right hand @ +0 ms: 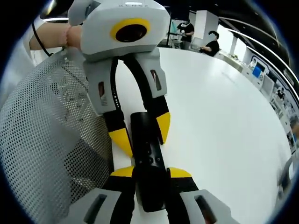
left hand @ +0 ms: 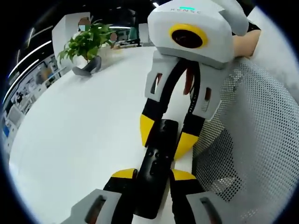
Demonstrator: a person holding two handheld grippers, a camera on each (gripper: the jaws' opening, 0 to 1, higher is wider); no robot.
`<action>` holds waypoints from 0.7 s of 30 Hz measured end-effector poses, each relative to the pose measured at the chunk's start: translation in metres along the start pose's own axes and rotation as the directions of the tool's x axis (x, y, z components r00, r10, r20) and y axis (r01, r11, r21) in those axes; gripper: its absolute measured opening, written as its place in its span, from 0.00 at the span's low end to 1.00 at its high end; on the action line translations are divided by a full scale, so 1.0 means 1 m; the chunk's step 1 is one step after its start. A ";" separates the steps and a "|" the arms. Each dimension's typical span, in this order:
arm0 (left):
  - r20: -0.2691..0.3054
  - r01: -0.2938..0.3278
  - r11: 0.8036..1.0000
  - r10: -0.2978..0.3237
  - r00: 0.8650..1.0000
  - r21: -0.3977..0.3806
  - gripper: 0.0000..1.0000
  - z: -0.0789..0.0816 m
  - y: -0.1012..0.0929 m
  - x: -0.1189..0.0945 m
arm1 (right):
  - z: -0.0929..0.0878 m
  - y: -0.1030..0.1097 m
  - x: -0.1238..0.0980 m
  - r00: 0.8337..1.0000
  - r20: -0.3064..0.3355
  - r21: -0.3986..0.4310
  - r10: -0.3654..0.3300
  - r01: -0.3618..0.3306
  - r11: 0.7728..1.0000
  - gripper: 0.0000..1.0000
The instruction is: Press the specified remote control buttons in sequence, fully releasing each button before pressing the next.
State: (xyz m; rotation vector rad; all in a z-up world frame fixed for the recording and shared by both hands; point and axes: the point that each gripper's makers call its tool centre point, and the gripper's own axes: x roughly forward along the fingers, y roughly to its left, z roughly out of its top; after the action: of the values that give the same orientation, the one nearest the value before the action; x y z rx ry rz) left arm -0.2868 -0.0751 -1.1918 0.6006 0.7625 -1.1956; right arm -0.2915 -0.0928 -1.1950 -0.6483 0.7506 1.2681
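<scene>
White laminate forms the counter [left hand: 79, 135], the largest element, which runs from the near edge toward 11 o'clock in the left gripper view. A perforated grey mesh surface [left hand: 252, 135], possibly a chair back, is seen at 3 o'clock in that view and at 9 o'clock in the right gripper view. A potted plant [left hand: 88, 44] stands well apart at 10 o'clock in the left gripper view; seated people are visible far off at 1 o'clock in the right gripper view.

The black remote control [left hand: 156, 168] is seen near the counter's mesh-side edge, whether resting on it or lifted cannot be told, its long axis running from 6 toward 12 o'clock in both views, so that it lies straight along each tool's line of sight. It is held from both ends. In the left gripper view the left tongs [left hand: 153, 175] are closed against the near end of the remote, one yellow pad on each long side; the right tongs [left hand: 167, 136] enter from 12 o'clock and are pinched on the far end. In the right gripper view the arrangement is mirrored: the right tongs [right hand: 150, 173] clamp the near end, and the left tongs [right hand: 142, 130] grip the far end.

Small buttons [right hand: 150, 158] are seen on the remote's upper face, between the two pairs of pads. Neither tool is judged nearer, since both are occupied in holding; for a press, one pair would have to be released and brought down onto the upper face.
</scene>
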 end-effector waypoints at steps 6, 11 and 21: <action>0.032 -0.032 0.995 0.036 0.999 -0.099 0.44 0.000 -0.006 -0.023 | 0.000 0.000 0.000 1.000 0.006 0.011 0.001 -0.001 1.000 0.22; 0.114 -0.107 0.974 0.132 0.985 -0.199 0.59 0.010 0.004 -0.048 | 0.000 -0.001 0.000 1.000 0.011 0.015 0.000 0.000 1.000 0.22; 0.260 -0.242 0.904 0.343 0.903 -0.353 0.77 0.018 0.021 -0.090 | 0.000 -0.001 0.000 1.000 0.021 0.019 0.001 -0.002 1.000 0.22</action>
State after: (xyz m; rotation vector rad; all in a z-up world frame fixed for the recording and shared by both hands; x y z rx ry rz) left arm -0.2786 -0.0301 -1.1092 0.2380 0.5457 -0.8362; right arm -0.2902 -0.0925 -1.1951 -0.6187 0.7452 1.2660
